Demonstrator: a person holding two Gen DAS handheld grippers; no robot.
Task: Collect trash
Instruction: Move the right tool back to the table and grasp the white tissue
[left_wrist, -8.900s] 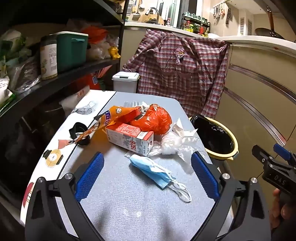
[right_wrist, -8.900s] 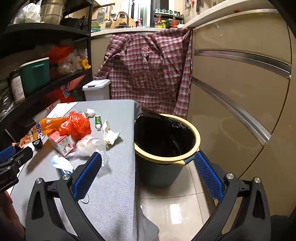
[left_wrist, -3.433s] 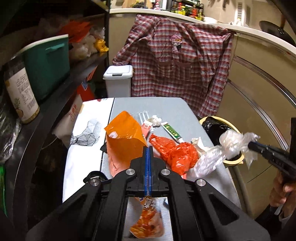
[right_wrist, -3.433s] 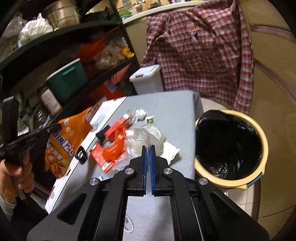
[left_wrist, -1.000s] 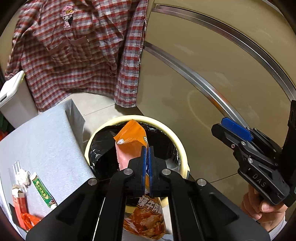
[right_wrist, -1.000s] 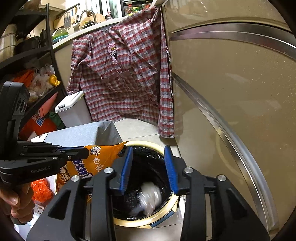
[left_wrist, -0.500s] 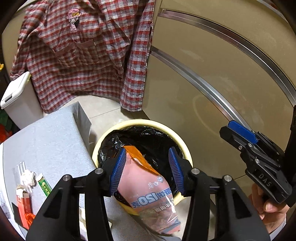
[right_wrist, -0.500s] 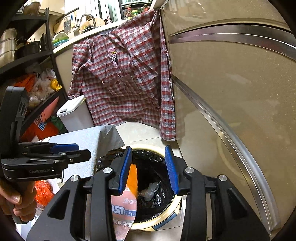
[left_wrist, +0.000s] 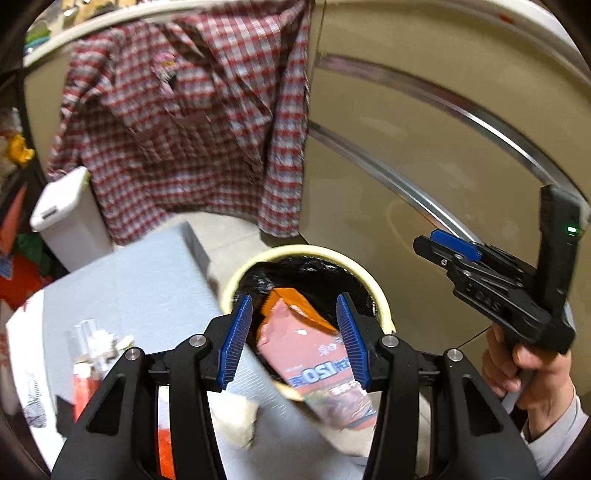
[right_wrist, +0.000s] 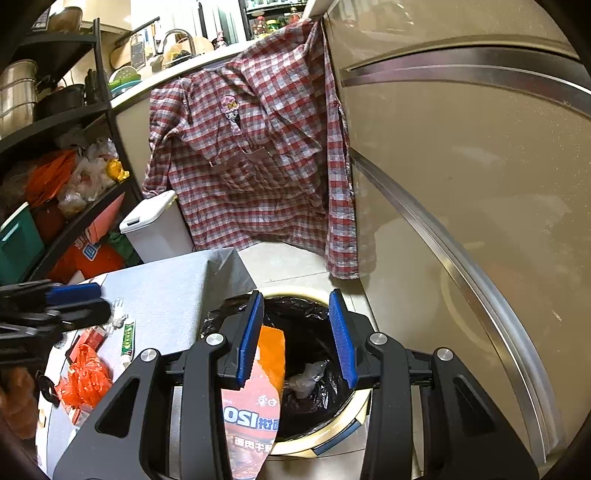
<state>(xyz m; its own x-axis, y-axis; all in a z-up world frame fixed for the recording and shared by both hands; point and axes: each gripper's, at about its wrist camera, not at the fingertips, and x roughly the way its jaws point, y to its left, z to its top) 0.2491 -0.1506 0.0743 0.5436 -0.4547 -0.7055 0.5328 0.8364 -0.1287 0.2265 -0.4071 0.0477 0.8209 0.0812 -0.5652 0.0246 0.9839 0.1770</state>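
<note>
A beige cabinet front with steel trim strips is filling the right of both views, and a red-and-white checked shirt is hanging against it from the counter edge. A grey-topped table is standing beside a round bin with a cream rim and a black liner, with a small white lidded bin sitting on the floor behind the table. An orange snack bag with blue "120" lettering is leaning half in the bin, its upper end over the black liner and its lower end hanging out across the rim nearest the cameras. The left gripper is hovering just above it, its blue-padded jaws having just been opening; the bag is showing between the pads, but they are standing clear of it, so the bag is released. The right gripper is pointing down at the bin's mouth with its jaws parted and nothing between them. A crumpled clear plastic wrap is lying at the bottom of the liner. On the table, a crumpled orange plastic bag, a red carton and a small green-and-white tube are waiting beside one another.
</note>
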